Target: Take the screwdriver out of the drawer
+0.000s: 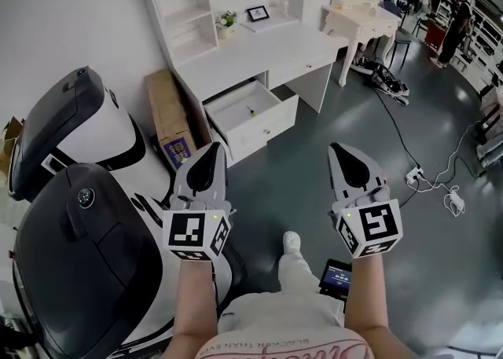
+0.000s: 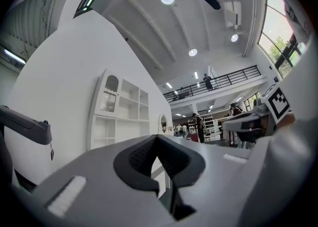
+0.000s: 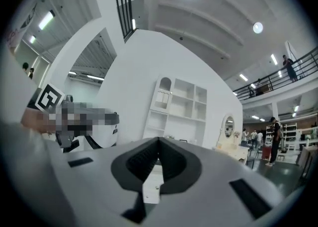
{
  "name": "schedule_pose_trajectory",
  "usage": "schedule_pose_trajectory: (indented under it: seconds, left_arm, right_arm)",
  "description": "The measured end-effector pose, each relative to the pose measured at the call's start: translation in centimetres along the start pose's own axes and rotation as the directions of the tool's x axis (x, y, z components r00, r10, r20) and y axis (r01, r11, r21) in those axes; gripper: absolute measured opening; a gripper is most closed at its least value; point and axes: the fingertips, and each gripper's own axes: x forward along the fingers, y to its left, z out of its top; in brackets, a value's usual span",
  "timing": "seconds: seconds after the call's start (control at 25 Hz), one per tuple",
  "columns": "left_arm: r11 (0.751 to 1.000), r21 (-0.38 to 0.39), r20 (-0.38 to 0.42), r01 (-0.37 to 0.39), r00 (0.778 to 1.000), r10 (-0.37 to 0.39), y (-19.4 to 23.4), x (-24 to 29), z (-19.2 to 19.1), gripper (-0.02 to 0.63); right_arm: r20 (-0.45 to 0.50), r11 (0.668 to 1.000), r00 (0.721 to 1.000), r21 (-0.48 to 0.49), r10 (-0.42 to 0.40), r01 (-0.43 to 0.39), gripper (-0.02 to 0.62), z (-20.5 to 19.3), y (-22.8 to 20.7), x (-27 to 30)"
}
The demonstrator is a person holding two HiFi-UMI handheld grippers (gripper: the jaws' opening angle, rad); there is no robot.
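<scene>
The white desk (image 1: pixel 259 51) stands ahead with its drawer (image 1: pixel 250 118) pulled open. A small thin object with a yellow-green spot, likely the screwdriver (image 1: pixel 251 111), lies inside the drawer. Both grippers are held level in front of the person, well short of the desk. My left gripper (image 1: pixel 212 150) is shut with nothing between its jaws, and its tips meet in the left gripper view (image 2: pixel 157 137). My right gripper (image 1: pixel 343 150) is shut and empty too, its jaws closed together in the right gripper view (image 3: pixel 159 139). The desk's shelf unit (image 3: pixel 176 109) shows beyond them.
A cardboard box (image 1: pixel 169 118) leans at the desk's left end. Large black-and-white machine shells (image 1: pixel 71 224) fill the left side. A white dressing table (image 1: pixel 357 20) stands at the back right. Cables and a power strip (image 1: pixel 414 177) lie on the grey floor, a tablet (image 1: pixel 336 277) by the person's foot.
</scene>
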Motion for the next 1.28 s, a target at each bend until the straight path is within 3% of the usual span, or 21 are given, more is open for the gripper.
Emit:
schedule_pose_trajectory:
  seconds: [0.52, 0.8, 1.28]
  left_arm:
    - [0.993, 0.011, -0.035, -0.12, 0.992, 0.12, 4.1, 14.3, -1.8, 0.003]
    - [0.984, 0.017, -0.041, -0.176, 0.984, 0.176, 4.8, 20.6, -2.6, 0.003]
    - [0.966, 0.042, -0.09, -0.256, 0.962, 0.259, 6.5, 23.2, -4.1, 0.003]
  right_arm:
    - [0.014, 0.994, 0.994, 0.019, 0.105, -0.105, 0.006, -1.9, -9.2, 14.5]
    - [-0.005, 0.989, 0.989, -0.023, 0.147, -0.147, 0.006, -3.5, -13.6, 20.2]
    - [-0.016, 0.975, 0.975, 0.025, 0.222, -0.221, 0.006, -6.0, -14.9, 24.9]
